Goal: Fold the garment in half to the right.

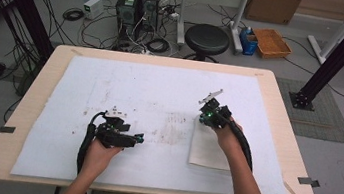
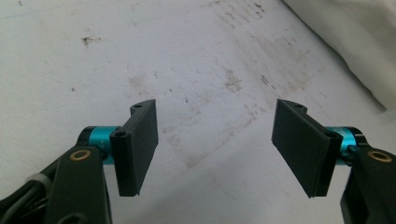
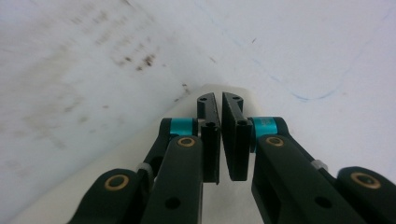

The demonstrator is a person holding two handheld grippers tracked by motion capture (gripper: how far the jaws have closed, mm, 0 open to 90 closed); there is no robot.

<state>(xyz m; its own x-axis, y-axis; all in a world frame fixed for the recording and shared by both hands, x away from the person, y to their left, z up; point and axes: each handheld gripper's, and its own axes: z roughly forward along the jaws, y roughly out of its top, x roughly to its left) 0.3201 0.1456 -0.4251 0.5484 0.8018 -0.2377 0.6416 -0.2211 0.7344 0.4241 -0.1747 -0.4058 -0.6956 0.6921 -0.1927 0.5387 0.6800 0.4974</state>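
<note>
A pale cream rectangular cloth (image 1: 209, 150) lies flat on the stained white mat (image 1: 149, 99) that covers the light wooden worktop (image 1: 279, 106), toward the mat's right half and near its front edge. The right gripper (image 1: 204, 115) sits at the cloth's far left corner, angled down onto it; in the right gripper view its black fingers (image 3: 211, 140) stand almost together over the cloth's corner (image 3: 205, 88), closed with only a thin slit between them, and whether they pinch any fabric cannot be told. The left gripper (image 1: 138, 138) rests low on the mat, well to the left of the cloth, pointing toward it; its fingers (image 2: 137, 147) are spread wide with only stained mat between them, and the cloth's edge (image 2: 355, 42) shows at the upper right of that view.
</note>
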